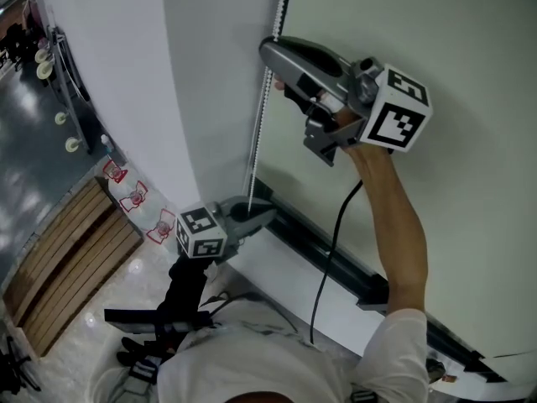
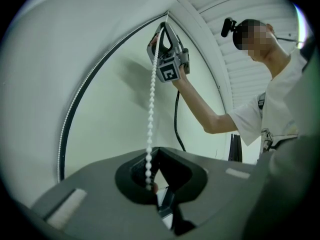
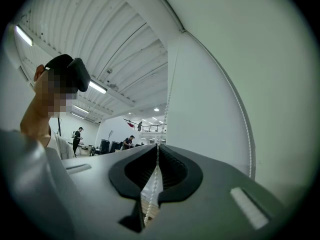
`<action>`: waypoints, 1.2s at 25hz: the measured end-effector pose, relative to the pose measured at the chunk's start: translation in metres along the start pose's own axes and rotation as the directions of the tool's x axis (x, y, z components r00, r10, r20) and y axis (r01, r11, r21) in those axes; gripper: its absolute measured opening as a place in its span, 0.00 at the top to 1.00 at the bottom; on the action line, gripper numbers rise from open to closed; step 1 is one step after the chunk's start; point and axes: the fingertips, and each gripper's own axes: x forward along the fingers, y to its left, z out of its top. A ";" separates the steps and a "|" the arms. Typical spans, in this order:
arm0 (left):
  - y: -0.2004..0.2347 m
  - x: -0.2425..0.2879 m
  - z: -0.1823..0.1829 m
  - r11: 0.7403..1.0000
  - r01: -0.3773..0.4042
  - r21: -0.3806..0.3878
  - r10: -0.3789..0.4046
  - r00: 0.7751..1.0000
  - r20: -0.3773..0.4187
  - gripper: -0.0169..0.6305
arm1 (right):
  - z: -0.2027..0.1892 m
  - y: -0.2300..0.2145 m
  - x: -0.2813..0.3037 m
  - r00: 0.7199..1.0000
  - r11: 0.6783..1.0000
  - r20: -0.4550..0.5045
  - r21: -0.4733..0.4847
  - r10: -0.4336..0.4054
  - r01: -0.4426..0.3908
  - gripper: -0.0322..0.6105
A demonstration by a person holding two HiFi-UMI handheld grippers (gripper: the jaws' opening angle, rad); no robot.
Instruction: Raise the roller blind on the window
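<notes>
The white bead chain point(image 1: 257, 133) hangs straight down beside the pale green roller blind point(image 1: 453, 23). High up, my right gripper point(image 1: 270, 50) is shut on the chain, which runs between its closed jaws point(image 3: 157, 148) in the right gripper view. Lower down, near the dark bottom rail point(image 1: 336, 254), my left gripper point(image 1: 267, 212) is also shut on the chain. In the left gripper view the chain point(image 2: 150, 114) runs taut from the right gripper point(image 2: 159, 34) into the left gripper point(image 2: 154, 154). The chain's other strand point(image 2: 75, 104) curves along the wall's edge.
A white wall point(image 1: 168, 74) stands left of the chain. A black cable point(image 1: 331, 250) hangs from the right gripper across the blind. Far below at the left lie wooden slats point(image 1: 67, 259) and red-and-white signs point(image 1: 134, 196). People point(image 3: 77, 136) stand far off in the hall.
</notes>
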 end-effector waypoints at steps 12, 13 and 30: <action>0.003 -0.001 0.000 1.000 -0.005 0.008 0.006 1.000 -0.006 0.98 | -0.067 0.013 -0.018 0.998 0.998 -0.063 0.066 -0.011 0.015 0.93; 0.002 -0.001 0.000 1.000 -0.004 0.009 0.004 1.000 -0.007 0.98 | -0.073 0.013 -0.020 0.997 0.997 -0.071 0.071 -0.014 0.019 0.93; 0.004 -0.002 0.005 1.000 -0.008 0.008 0.008 1.000 0.001 0.98 | -0.197 0.031 -0.041 0.975 0.975 -0.221 0.216 0.001 0.048 0.93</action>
